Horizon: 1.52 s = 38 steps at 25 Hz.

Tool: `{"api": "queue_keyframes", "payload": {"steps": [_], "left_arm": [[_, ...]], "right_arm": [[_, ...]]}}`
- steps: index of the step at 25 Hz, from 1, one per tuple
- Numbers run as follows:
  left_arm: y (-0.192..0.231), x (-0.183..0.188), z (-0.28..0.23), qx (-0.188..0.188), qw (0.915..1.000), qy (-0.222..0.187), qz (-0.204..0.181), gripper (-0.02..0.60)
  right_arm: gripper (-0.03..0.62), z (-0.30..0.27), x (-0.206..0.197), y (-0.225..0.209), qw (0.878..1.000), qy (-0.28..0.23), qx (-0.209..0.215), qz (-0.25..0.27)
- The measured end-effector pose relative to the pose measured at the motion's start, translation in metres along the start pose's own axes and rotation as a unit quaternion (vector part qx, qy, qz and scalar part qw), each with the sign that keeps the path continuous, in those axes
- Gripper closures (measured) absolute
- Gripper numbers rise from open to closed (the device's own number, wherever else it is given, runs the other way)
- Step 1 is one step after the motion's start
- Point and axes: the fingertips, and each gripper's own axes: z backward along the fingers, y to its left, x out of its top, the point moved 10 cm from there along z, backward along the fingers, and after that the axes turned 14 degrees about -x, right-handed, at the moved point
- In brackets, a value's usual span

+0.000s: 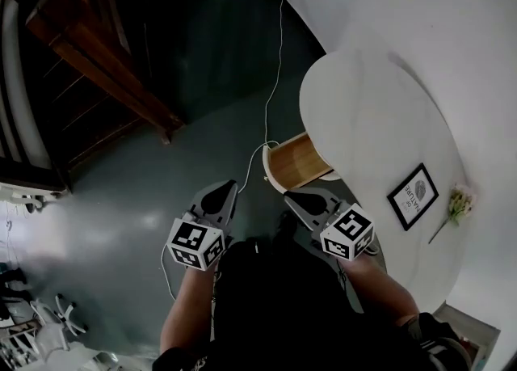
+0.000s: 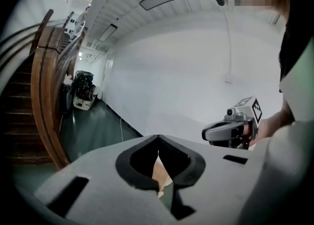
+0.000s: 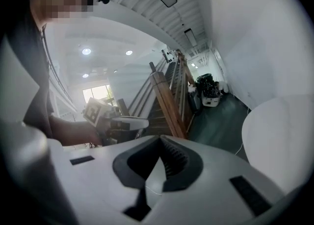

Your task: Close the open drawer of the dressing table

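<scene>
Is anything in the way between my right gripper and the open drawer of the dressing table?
Nothing visible. The right gripper points at the open drawer with no object in the gap between them. A white cable hangs close beside the drawer's left side, outside that gap.

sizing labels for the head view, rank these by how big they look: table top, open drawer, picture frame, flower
1. table top, by far the largest
2. open drawer, only partly showing
3. picture frame, somewhat smaller
4. flower, a thin sprig

Head view looks steeply down; claw views cross, showing right claw (image 2: 208,133) and left claw (image 3: 142,121).
</scene>
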Motion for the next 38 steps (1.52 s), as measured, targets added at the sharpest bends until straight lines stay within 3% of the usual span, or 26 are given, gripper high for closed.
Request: {"api": "queue_keyframes", "payload": {"steps": [8, 16, 22, 29, 38], "left_arm": [[0.060, -0.058, -0.040, -0.039, 0.9956, 0.047, 0.071, 0.572], [0.109, -0.152, -0.100, -0.068, 0.9864, 0.105, 0.107, 0.572], [0.148, -0.231, -0.148, -0.088, 0.9800, 0.140, 0.111, 0.572], [0.165, -0.321, -0.198, -0.109, 0.9718, 0.174, 0.116, 0.571], [0.180, -0.382, -0.233, -0.121, 0.9675, 0.206, 0.083, 0.571]], "right_arm": [[0.588, -0.058, -0.035, -0.015, 0.995, 0.089, -0.031, -0.032], [0.588, -0.101, -0.119, -0.051, 0.983, 0.148, -0.062, -0.085], [0.588, -0.141, -0.196, -0.073, 0.976, 0.179, -0.064, -0.107], [0.588, -0.162, -0.284, -0.100, 0.968, 0.208, -0.069, -0.124], [0.588, -0.177, -0.335, -0.125, 0.963, 0.204, -0.094, -0.150]]}}
